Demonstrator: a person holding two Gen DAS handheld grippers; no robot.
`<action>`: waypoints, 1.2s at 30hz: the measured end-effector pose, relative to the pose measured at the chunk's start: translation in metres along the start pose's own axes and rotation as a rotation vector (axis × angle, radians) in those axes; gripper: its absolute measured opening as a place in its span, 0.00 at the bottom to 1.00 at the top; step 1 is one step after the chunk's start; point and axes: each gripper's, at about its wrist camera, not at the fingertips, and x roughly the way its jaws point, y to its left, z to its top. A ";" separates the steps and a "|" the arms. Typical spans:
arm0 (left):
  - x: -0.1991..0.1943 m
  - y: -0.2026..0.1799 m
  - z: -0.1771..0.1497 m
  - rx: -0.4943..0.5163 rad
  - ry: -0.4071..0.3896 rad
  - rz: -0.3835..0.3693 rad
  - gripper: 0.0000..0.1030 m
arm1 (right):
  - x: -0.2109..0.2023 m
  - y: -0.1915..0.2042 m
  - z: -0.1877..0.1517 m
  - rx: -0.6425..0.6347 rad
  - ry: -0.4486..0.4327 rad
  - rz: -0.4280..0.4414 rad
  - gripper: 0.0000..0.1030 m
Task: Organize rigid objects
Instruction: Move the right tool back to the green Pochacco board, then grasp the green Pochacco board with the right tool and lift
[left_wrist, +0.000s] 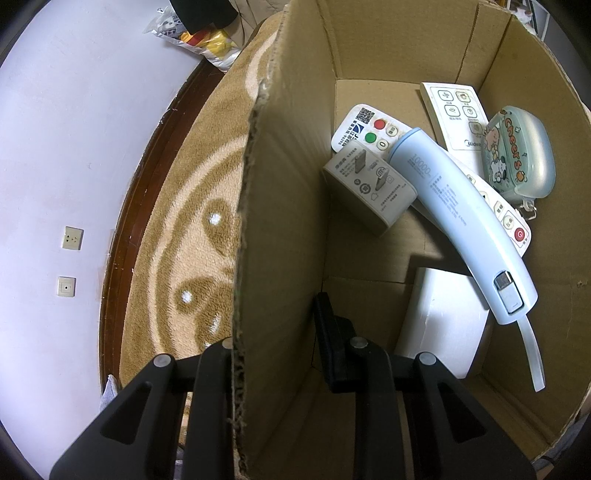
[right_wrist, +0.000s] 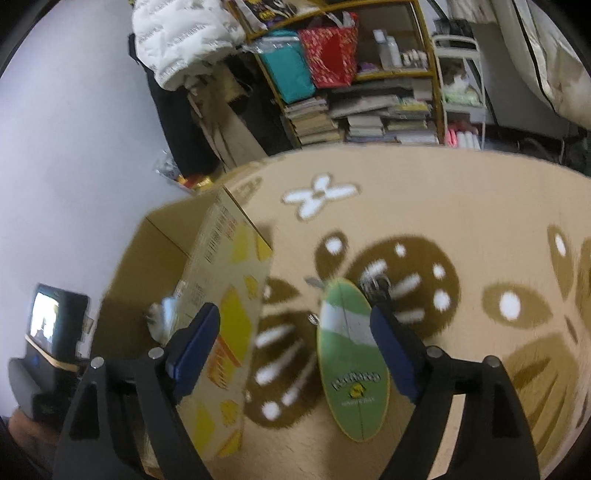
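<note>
We have the left claw (left_wrist: 280, 347) clamped on the side wall of the cardboard box (left_wrist: 280, 206), one finger outside and one inside, pointing steeply down, so it steadies the box while the other hand works. Ahead of that claw, on the box floor, lie the things already gathered: a white charger plug (left_wrist: 369, 188), a pale blue power bank (left_wrist: 465, 221) running diagonally away over two white remotes (left_wrist: 373, 129), a cartoon-printed case (left_wrist: 521, 151) at the far right, and a white block (left_wrist: 443, 321) nearest the claw.

Our right claw (right_wrist: 295, 339) stands wide apart, nothing pressed by its pads. The next piece, a green oval board (right_wrist: 351, 358) with a yellow rim, lies on the patterned rug (right_wrist: 461, 221) between the two fingers, closer to the right-hand pad (right_wrist: 391, 347). Its long axis runs nearly straight away from the claw, tilting a little leftwards at the far end, so the fingers bracket its narrow width, which we judge the right way to take it. The right hand is plainly the nearer one. The box stands just to the left of this claw, its printed flap (right_wrist: 232, 314) close behind the left pad (right_wrist: 192, 343); once lifted, the board needs only a short carry leftward.
</note>
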 end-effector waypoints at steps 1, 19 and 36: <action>0.000 0.000 0.000 0.000 0.000 0.000 0.22 | 0.004 -0.003 -0.002 -0.001 0.011 -0.010 0.85; -0.001 0.000 0.000 0.006 -0.001 0.007 0.22 | 0.043 -0.025 -0.028 0.019 0.123 -0.052 0.85; -0.002 0.000 0.001 0.007 -0.002 0.008 0.23 | 0.051 -0.022 -0.036 -0.047 0.153 -0.167 0.66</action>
